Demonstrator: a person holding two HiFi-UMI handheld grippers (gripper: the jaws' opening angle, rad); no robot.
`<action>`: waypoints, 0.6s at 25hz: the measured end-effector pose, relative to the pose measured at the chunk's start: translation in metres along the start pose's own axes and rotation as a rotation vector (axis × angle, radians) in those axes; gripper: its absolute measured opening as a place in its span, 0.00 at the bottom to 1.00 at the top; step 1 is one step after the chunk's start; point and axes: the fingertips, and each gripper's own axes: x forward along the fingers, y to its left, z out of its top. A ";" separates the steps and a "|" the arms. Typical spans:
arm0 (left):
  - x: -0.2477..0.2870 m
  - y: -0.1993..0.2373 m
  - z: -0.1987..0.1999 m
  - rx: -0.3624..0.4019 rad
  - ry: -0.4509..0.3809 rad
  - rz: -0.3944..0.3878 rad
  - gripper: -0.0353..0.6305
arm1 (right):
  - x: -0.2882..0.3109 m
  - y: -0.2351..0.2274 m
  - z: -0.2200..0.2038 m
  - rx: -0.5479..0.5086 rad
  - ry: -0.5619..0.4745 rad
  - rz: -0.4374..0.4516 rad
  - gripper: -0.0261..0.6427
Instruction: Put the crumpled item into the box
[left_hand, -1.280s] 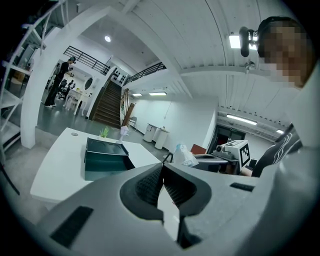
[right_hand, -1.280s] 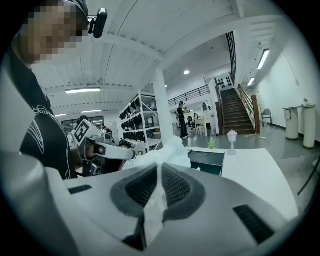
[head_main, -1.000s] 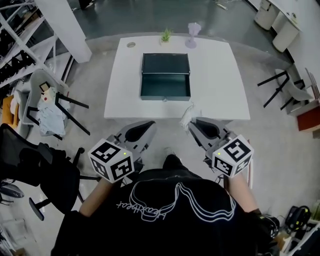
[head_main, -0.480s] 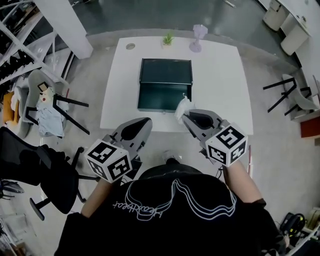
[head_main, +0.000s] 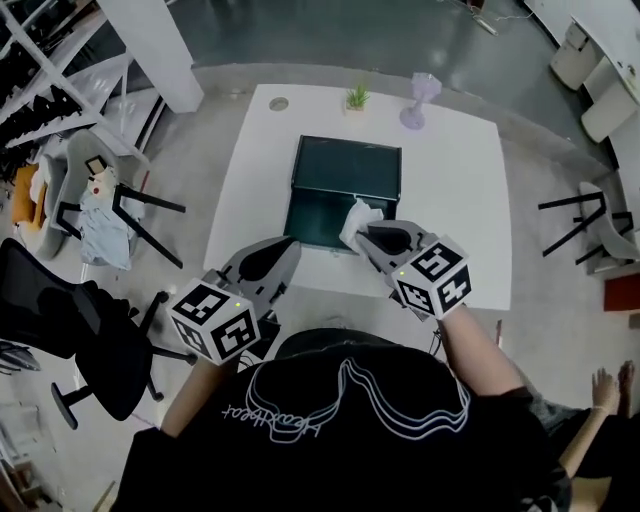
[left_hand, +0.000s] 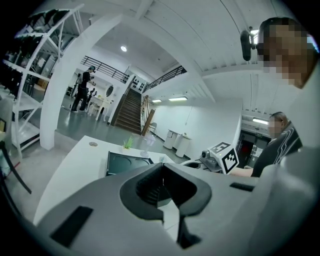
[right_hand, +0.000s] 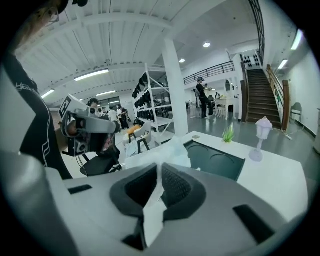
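Observation:
A dark green box (head_main: 340, 180) lies open in the middle of the white table (head_main: 455, 200). My right gripper (head_main: 364, 236) is shut on a white crumpled item (head_main: 356, 216) and holds it over the box's near right part. In the right gripper view the crumpled item (right_hand: 166, 151) bulges out past the gripper (right_hand: 159, 172), with the box (right_hand: 216, 161) just beyond. My left gripper (head_main: 288, 248) hovers at the table's near edge, left of the box, shut with nothing in it. In the left gripper view the gripper (left_hand: 161, 169) shows closed jaws, with the box (left_hand: 125, 162) ahead.
A small green plant (head_main: 357, 97), a pale purple lamp-like thing (head_main: 420, 96) and a small round disc (head_main: 279, 103) stand at the table's far edge. Chairs (head_main: 110, 210) and a black office chair (head_main: 70, 330) are on the left. Another person's hand (head_main: 606, 386) shows at lower right.
My right gripper has carried the crumpled item forward and left, from the table's near edge to over the box. The left gripper has barely moved.

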 end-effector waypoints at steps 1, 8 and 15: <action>0.001 0.004 0.001 -0.004 -0.002 0.010 0.06 | 0.006 -0.003 -0.003 -0.010 0.020 0.005 0.09; 0.008 0.022 0.001 -0.020 -0.016 0.069 0.06 | 0.050 -0.018 -0.027 -0.092 0.150 0.047 0.09; 0.010 0.037 -0.004 -0.039 -0.023 0.114 0.06 | 0.088 -0.037 -0.059 -0.153 0.327 0.044 0.10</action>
